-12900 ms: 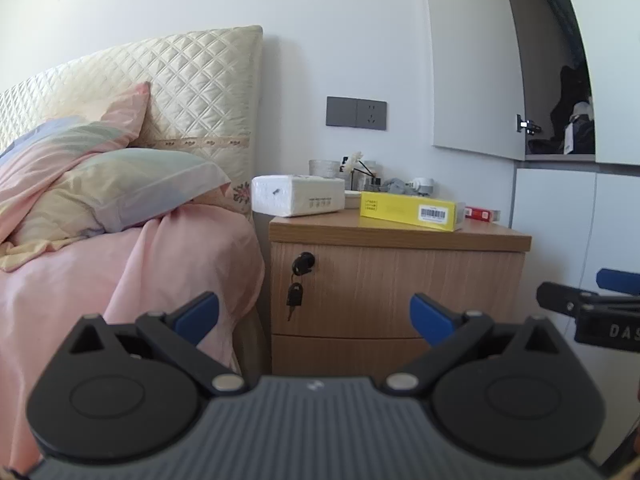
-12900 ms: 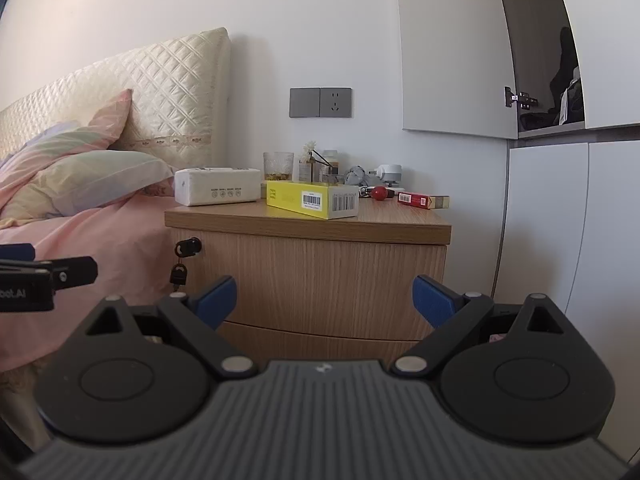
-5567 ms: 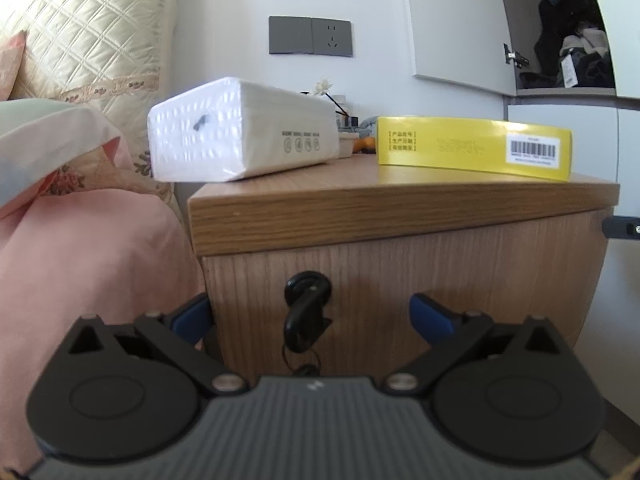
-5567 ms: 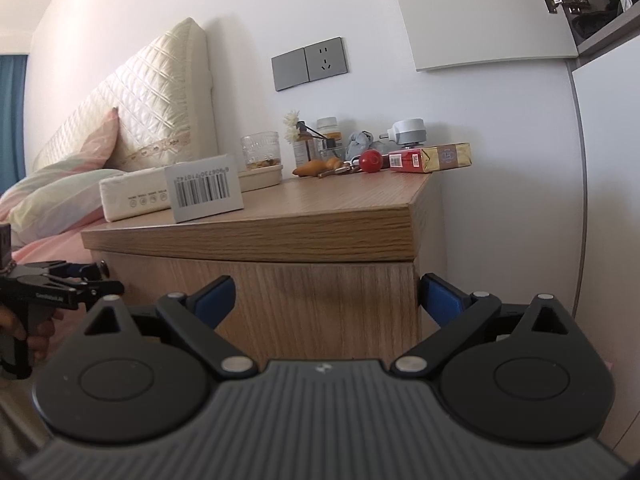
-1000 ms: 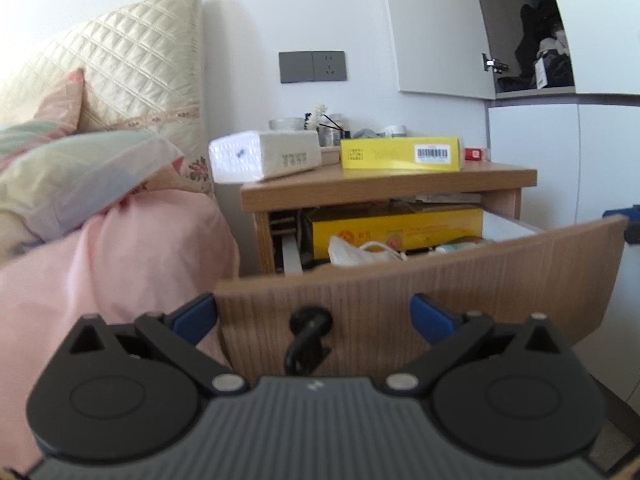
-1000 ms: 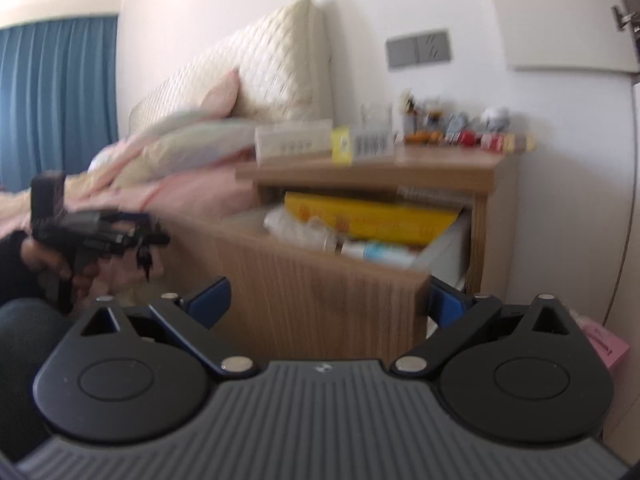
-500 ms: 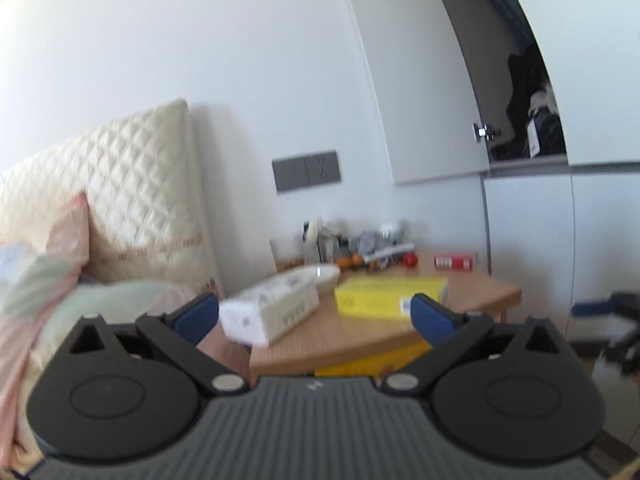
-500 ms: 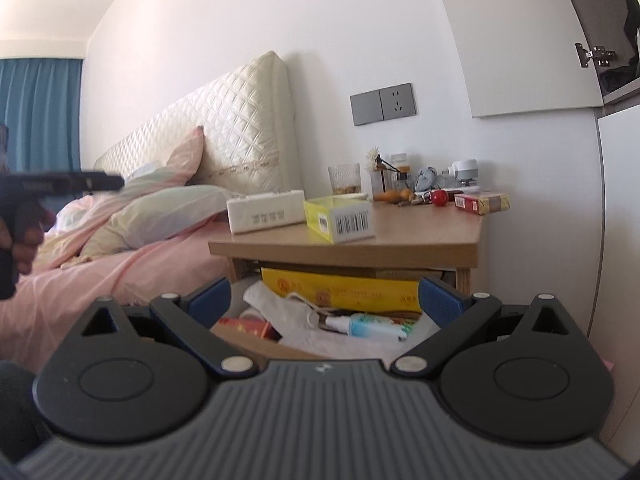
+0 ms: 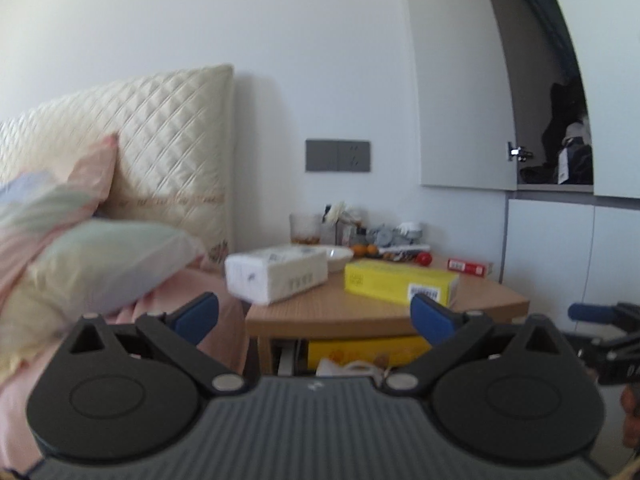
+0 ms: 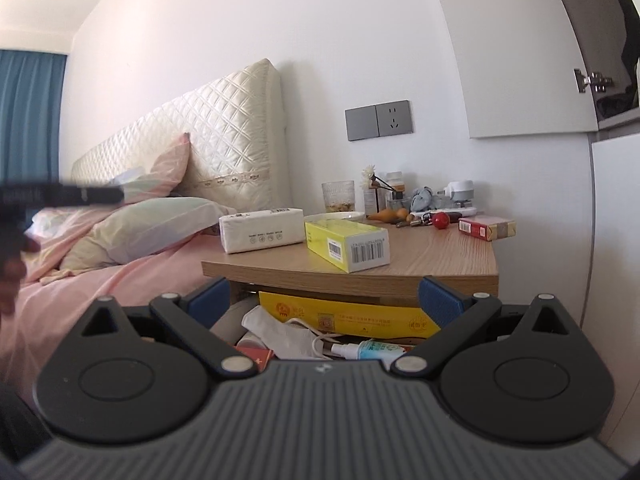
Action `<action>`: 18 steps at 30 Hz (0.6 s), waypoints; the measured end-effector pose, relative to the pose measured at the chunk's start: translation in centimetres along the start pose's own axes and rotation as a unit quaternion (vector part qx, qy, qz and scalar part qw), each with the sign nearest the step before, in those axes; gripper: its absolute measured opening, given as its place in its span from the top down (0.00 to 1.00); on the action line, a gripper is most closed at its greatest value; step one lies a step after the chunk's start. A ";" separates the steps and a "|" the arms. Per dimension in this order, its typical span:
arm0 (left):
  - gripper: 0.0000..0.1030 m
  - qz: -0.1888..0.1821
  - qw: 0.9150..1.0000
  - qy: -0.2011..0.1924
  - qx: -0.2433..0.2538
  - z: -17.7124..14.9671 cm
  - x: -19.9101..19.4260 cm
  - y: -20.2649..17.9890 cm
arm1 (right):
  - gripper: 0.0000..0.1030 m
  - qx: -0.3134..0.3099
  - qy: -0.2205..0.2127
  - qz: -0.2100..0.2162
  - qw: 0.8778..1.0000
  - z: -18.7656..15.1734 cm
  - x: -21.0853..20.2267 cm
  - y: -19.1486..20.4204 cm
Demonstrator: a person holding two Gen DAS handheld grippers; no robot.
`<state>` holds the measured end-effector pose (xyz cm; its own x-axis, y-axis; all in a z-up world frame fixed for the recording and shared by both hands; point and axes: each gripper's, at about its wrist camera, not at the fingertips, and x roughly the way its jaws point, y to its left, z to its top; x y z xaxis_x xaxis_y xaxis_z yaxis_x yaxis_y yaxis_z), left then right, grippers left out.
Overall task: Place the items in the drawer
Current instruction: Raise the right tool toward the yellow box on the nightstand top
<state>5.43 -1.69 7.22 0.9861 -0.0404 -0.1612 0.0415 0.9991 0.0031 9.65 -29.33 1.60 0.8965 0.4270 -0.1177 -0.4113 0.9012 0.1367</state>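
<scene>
Open drawer (image 10: 344, 322) half hidden behind right gripper (image 10: 324, 294), bed blurred

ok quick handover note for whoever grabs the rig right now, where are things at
Left hand-held gripper: open, empty, raised facing the nightstand top.
Right hand-held gripper: open, empty, over the open drawer.
Done: drawer is open; it already holds a long yellow box, a spray bottle and a cable.
Left: nothing moved yet. Tissue pack, yellow box and red cigarette pack are on top.
</scene>
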 end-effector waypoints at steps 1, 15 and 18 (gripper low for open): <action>0.00 0.003 1.000 0.005 -0.006 -0.8 0.0 0.4 | 0.01 -0.001 0.002 -0.005 1.000 0.0 0.0 0.5; 0.00 0.036 0.999 0.012 -0.010 -6.2 -2.7 3.0 | 0.01 0.033 -0.003 -0.060 0.998 -2.3 -1.3 5.9; 0.00 0.031 0.999 0.010 0.003 -6.8 -3.1 2.6 | 0.01 0.040 0.000 -0.068 0.997 -3.0 -1.6 6.6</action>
<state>1.38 1.11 1.03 0.9832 0.0225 -0.1811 -0.0192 0.9996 0.0199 5.07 -23.85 -0.24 0.9428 0.3022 -0.1406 -0.2725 0.9418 0.1969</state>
